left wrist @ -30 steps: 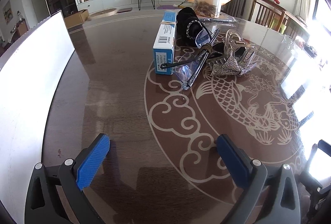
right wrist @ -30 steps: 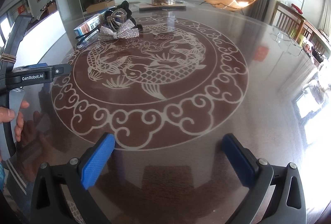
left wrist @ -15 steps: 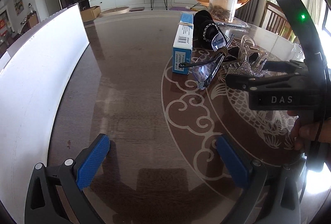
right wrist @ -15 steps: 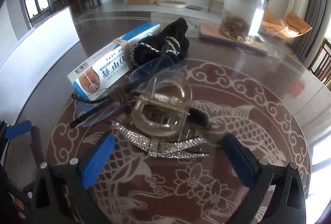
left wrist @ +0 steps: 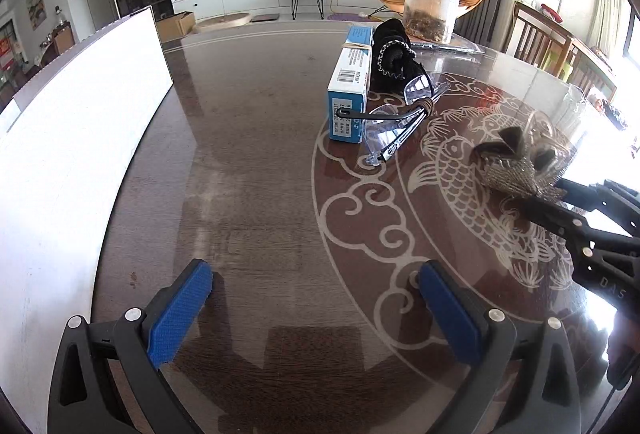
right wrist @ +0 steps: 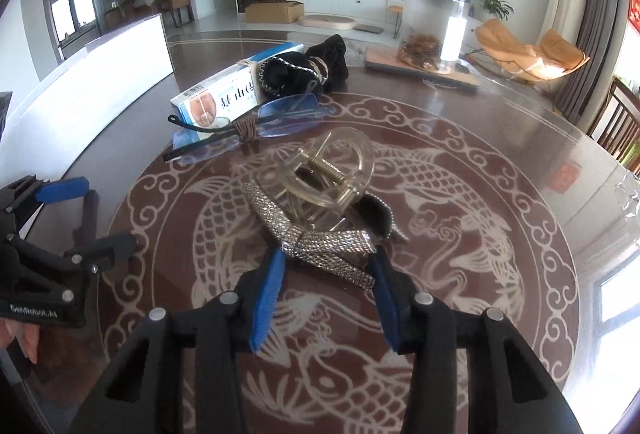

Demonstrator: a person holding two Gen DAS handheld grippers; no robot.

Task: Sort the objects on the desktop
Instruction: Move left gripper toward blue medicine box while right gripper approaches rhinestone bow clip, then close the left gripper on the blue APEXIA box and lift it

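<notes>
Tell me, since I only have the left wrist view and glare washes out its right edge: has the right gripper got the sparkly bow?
Observer: Its own camera shows the right gripper has just been closing, and both blue pads now press the rhinestone bow near its knot.
Operator: Is the clear claw clip caught too?
Observer: No. The clear claw clip sits beyond the pads, leaning on the bow's far side.
</notes>
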